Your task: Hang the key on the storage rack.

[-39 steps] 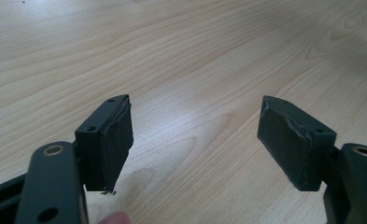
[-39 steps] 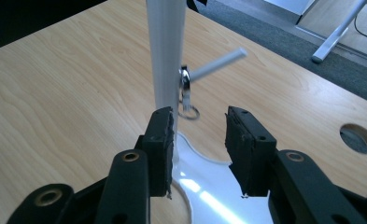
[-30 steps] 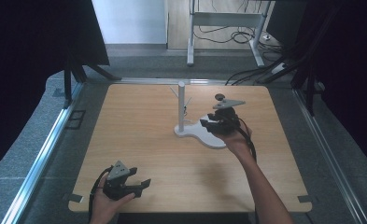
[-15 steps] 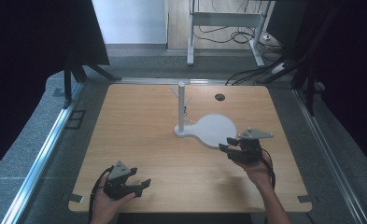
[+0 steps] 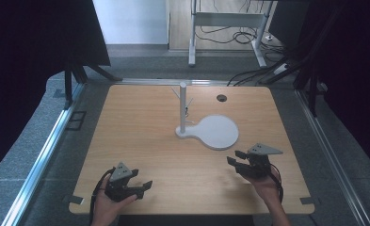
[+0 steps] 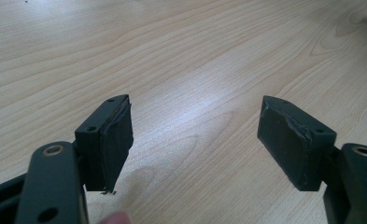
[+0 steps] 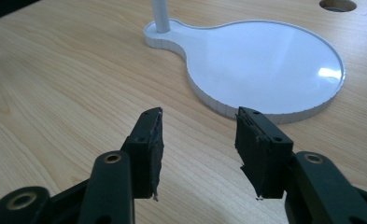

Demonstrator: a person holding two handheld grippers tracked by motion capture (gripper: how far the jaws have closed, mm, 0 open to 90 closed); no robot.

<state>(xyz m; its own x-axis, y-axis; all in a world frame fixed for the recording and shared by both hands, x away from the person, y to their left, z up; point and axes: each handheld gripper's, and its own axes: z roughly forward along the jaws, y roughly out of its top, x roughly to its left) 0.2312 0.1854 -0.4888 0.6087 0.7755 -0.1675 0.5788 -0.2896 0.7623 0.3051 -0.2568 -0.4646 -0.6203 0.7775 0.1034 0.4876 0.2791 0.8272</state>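
stand [image 5: 210,131] mid-table [image 5: 140,117], tools near front edge

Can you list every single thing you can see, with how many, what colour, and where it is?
white stand: one, white, round flat base with an upright post, table middle.
table: one, light wood, centre of the high view.
hole: one, dark, table's far right.
metal frame: one, pale grey, floor beyond the table.
cables: several, black, floor at far right.
left gripper: one, black, near left edge, open, empty.
right gripper: one, black, near right, just been opening, nothing between its jaws.
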